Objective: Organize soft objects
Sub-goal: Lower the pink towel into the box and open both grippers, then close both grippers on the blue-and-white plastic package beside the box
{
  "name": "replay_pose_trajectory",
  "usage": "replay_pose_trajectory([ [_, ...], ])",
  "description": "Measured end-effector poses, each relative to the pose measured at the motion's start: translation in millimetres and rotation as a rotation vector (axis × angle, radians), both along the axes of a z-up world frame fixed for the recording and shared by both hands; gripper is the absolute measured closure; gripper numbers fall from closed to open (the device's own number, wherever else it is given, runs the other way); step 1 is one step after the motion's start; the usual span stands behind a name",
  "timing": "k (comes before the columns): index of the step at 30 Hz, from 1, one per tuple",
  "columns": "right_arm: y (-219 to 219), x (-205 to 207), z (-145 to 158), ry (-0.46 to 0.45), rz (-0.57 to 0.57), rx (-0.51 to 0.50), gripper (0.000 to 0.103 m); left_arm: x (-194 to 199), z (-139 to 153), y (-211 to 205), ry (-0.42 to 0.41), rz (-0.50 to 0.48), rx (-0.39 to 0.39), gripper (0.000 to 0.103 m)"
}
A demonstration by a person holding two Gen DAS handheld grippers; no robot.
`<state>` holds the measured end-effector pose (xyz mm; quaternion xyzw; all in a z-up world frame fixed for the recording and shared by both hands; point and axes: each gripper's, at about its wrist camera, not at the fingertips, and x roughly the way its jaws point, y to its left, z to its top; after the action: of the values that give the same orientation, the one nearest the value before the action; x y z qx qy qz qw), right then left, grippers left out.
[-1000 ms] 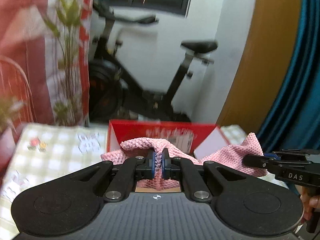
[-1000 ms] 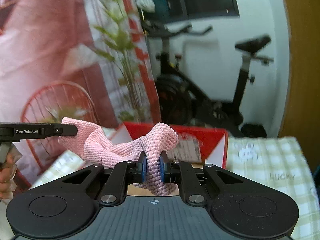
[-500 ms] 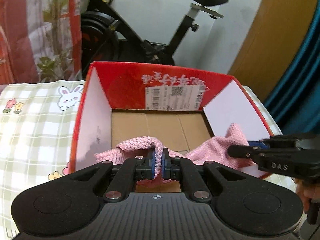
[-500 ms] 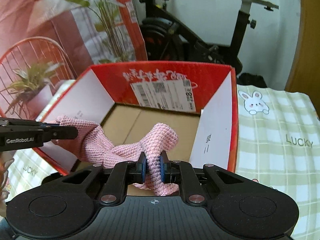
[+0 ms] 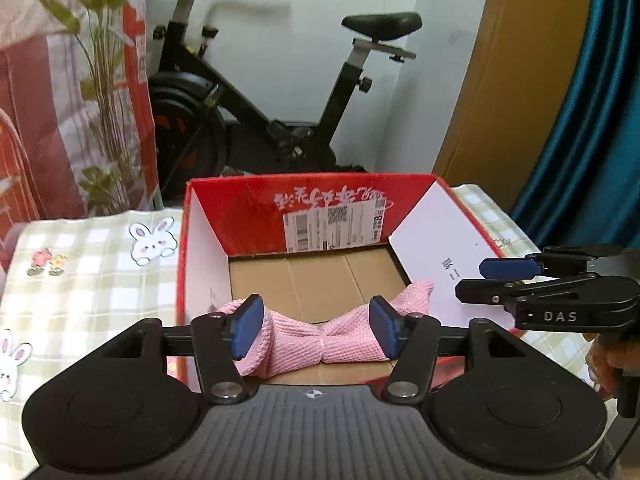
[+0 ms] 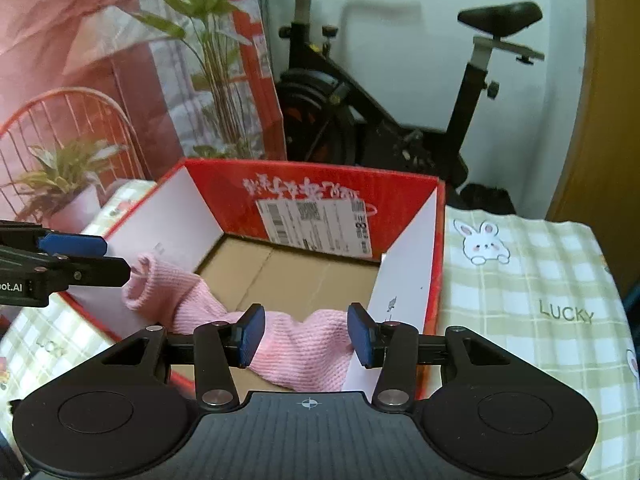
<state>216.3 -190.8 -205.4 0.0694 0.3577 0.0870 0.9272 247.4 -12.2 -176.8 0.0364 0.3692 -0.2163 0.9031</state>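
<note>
Pink knit cloth (image 5: 320, 340) lies across the near side of the red box (image 5: 304, 204). Left gripper (image 5: 318, 330) and right gripper (image 6: 306, 334) jaws just opened, released. Lift both straight up, avoid snagging cloth or dragging it over the near wall.

My fingers (image 5: 248, 332) carry smooth blue pads on matt black plastic. At twelve o'clock the cloth (image 5: 340, 340) is pink, coarse knit; the box (image 5: 320, 216) glossy red cardboard, brown matt inside.
</note>
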Motion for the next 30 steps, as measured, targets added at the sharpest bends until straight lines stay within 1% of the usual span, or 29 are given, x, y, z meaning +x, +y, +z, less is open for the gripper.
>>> replay_pose_trajectory([
  [4, 5, -25, 9, -0.024, 0.021, 0.006, 0.060, -20, 9, 4, -0.023, 0.000, 0.000, 0.041],
  [9, 13, -56, 10, -0.034, 0.028, 0.024, 0.060, -48, 10, 7, -0.044, 0.014, 0.002, 0.041],
  [14, 24, -81, 4, -0.031, 0.032, 0.034, 0.060, -69, 2, 6, -0.024, 0.025, 0.004, 0.041],
  [19, 36, -103, -13, -0.007, 0.038, 0.043, 0.060, -83, -10, 4, 0.001, 0.031, -0.002, 0.041],
  [26, 65, -121, -48, 0.049, 0.082, 0.014, 0.060, -93, -34, 5, 0.051, 0.053, -0.004, 0.042],
  [30, 76, -128, -61, 0.047, 0.087, -0.001, 0.059, -95, -49, 4, 0.075, 0.061, -0.003, 0.042],
])
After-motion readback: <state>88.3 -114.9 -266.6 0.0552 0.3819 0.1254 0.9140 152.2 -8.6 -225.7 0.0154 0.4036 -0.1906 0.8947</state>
